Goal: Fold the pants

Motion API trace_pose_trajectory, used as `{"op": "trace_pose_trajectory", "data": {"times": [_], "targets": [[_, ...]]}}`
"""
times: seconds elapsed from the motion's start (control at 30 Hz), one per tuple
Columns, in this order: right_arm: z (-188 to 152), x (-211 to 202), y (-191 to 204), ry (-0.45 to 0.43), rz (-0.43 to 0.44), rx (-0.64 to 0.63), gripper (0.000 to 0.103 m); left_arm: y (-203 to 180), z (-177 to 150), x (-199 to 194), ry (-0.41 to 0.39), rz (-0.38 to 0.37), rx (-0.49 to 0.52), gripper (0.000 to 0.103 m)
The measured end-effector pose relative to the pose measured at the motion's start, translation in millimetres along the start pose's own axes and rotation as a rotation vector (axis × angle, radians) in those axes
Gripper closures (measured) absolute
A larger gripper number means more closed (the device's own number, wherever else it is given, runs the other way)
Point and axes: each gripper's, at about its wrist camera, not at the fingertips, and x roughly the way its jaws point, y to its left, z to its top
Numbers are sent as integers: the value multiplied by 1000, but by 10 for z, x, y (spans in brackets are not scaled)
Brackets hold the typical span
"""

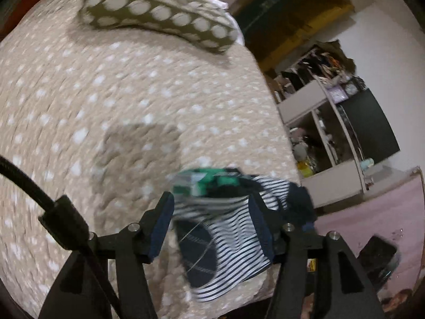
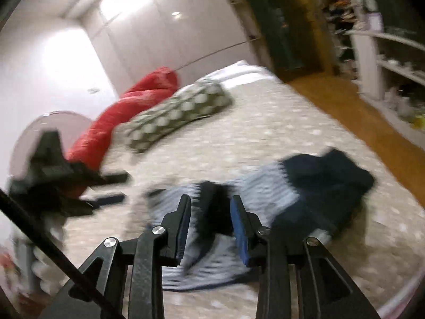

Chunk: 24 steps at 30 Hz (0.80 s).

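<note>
The pants (image 1: pixel 228 228) are navy-and-white striped with dark navy parts, lying crumpled on the beige spotted bed (image 1: pixel 106 106). My left gripper (image 1: pixel 209 223) is open, its jaws wide apart over the striped cloth near the bed's edge. A green-and-clear gripper part (image 1: pixel 204 183) shows just beyond the pants. In the right wrist view the pants (image 2: pixel 292 186) spread across the bed (image 2: pixel 265 122), blurred. My right gripper (image 2: pixel 211 223) is open, hovering just above the striped part. The left gripper (image 2: pixel 58 175) shows blurred at the left.
A green pillow with white dots (image 1: pixel 159 16) lies at the bed's far end, also in the right wrist view (image 2: pixel 180 111) beside a red cushion (image 2: pixel 127 111). Cluttered shelves (image 1: pixel 332 122) and pink floor (image 1: pixel 372 226) lie right of the bed.
</note>
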Motion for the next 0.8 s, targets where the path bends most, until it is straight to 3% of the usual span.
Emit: {"op": "trace_pose_trajectory", "data": {"times": [0.07,0.13,0.2,0.27,0.4,0.53,0.7,0.73,0.77,0.8], "targets": [[57,197,25,59,87,35,70,111,-77,42,11,8,-20,46],[3,367,31,112,113,48,70,202,-128,80,24,4,-44,46],[-81,647,-25,178,43,33,70,283,-156,114,33,-8,-75,46],[-172,806,-98,216,-92,1,71,318,-157,121,30,-24,-86,46],[-168,560,-81,150,-114,-24,71,304,-105,208,31,-73,-89,37],[-266,245,134,103,-28,-110,71,228,6,437,50,-106,-89,36],[-564,278,469,167,80,-277,67,141,100,708,109,-131,-99,32],[-628,337,506,186,60,-309,62,129,99,755,126,-145,-106,36],[-685,371,520,197,44,-326,55,103,86,800,141,-162,-105,57],[-742,451,511,206,32,-338,54,82,73,819,153,-158,-96,68]]}}
